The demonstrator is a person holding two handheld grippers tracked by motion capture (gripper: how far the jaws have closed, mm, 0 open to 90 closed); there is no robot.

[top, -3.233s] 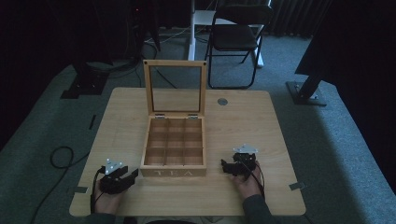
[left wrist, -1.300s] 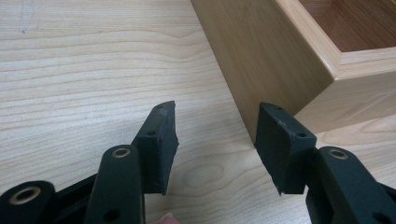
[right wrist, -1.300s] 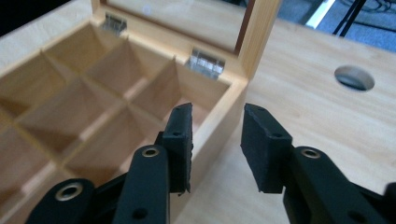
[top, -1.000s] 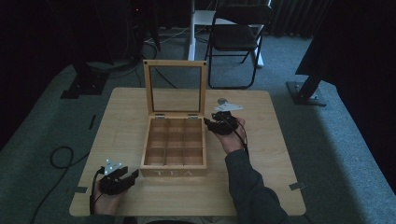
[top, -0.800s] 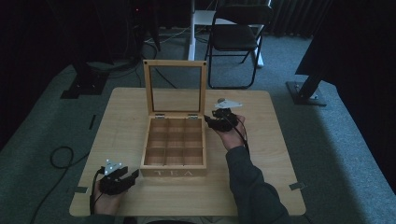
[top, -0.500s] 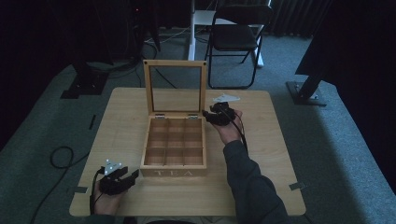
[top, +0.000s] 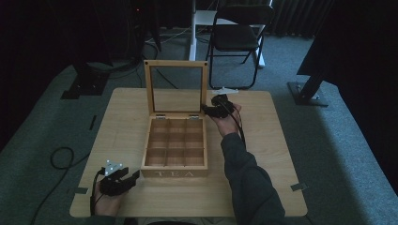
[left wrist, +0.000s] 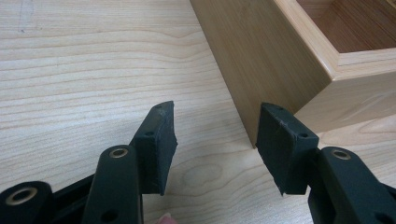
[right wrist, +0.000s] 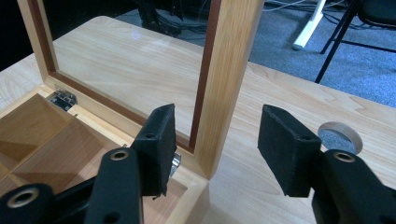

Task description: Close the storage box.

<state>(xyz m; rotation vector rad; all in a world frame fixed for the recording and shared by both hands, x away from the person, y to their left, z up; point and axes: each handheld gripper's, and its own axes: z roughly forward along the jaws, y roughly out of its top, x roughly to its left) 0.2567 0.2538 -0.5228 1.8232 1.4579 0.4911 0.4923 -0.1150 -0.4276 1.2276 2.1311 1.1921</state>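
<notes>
A wooden tea box with several empty compartments stands mid-table, its glass-paned lid upright. My right gripper is open at the lid's right edge. In the right gripper view the lid's frame post stands between the two jaws, and I cannot tell if they touch it. My left gripper rests open on the table near the front edge, beside the box's front left corner, with bare wood between its jaws.
The wooden table has a round cable hole near its back right. A black folding chair and a white stand leg sit behind the table. Dark stand bases lie on the carpet at both sides.
My right gripper has travelled from the front of the table up to the lid's right edge, then edged slightly farther back. The left gripper has stayed put.
</notes>
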